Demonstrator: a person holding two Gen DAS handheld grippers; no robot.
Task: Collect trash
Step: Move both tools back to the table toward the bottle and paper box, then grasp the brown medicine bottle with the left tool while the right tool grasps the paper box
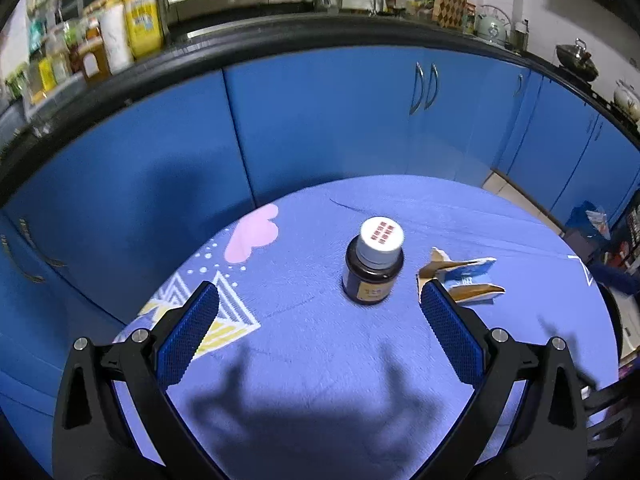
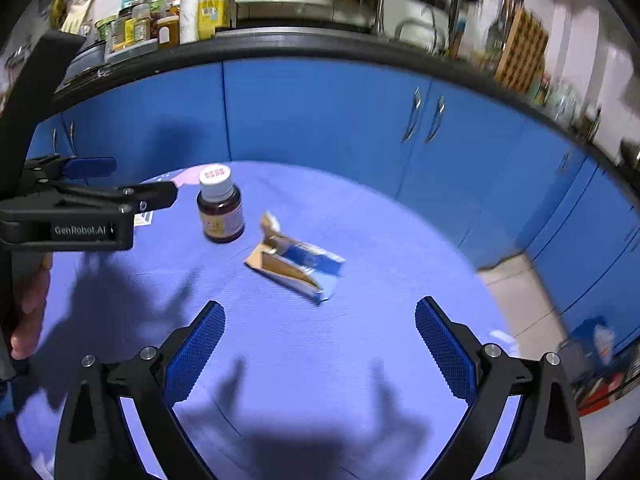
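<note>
Both grippers hover over the blue tablecloth [image 2: 360, 216] with fingers spread wide and nothing between them. The left gripper [image 1: 320, 312] points at the dark bottle [image 1: 374, 266] with the white cap, mid-frame in its view. The right gripper [image 2: 320, 328] faces the torn blue-and-brown carton [image 2: 296, 262], lying flat at centre frame in the right wrist view, near the bottle but not touching.

My take: go for the carton low and square, pinch across its narrow side, since it looks flimsy and could crumple or slide. The bottle wants a grip on its body, not the cap.

No bin is clearly visible anywhere. The bottle label is unreadable, and the right edge of the right view is smeared.
</note>
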